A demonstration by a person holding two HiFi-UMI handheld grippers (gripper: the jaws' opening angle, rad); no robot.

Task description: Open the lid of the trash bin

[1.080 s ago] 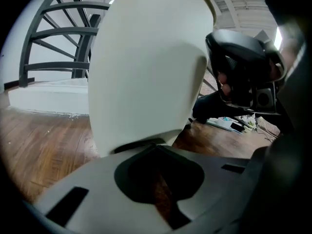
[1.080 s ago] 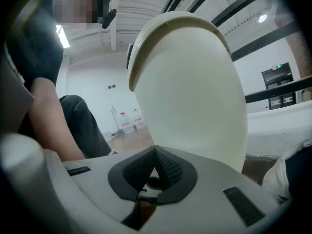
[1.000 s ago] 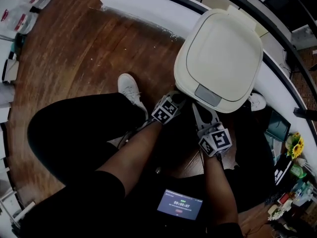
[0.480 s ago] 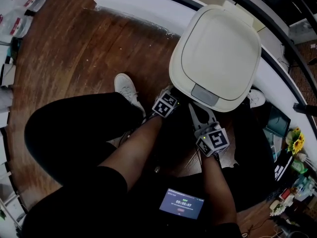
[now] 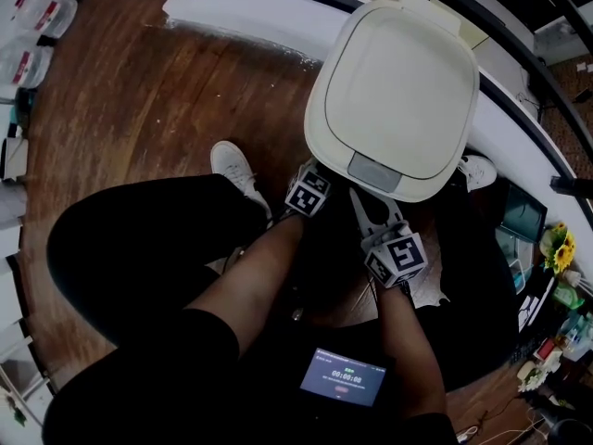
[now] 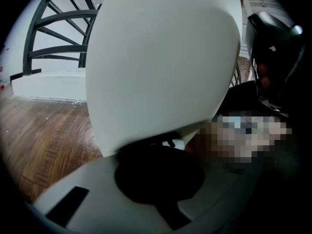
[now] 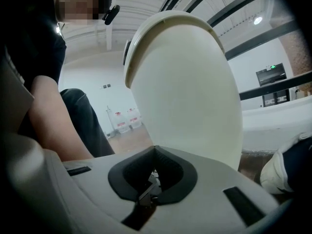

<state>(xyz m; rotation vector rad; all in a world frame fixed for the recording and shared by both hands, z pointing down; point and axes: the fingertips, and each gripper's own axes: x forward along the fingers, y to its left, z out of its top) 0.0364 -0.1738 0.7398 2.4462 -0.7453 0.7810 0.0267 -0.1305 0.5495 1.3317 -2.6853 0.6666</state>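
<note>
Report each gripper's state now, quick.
Left gripper: fingers closed, holding nothing, facing the cream plastic trash bin.
Right gripper: fingers closed, holding nothing.

Black trousers (image 5: pixel 139 248), white shoes (image 5: pixel 232 167); marker-cubed left claw (image 5: pixel 321 176) and right claw (image 5: pixel 361 202)

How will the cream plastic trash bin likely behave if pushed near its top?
The cream plastic trash bin looks like thin moulded plastic, so it is probably light for its size. Standing tall on the brown wooden floor, it may slide or tip under a high push. Its smooth, rounded cream lid is likely slippery to grip.
</note>
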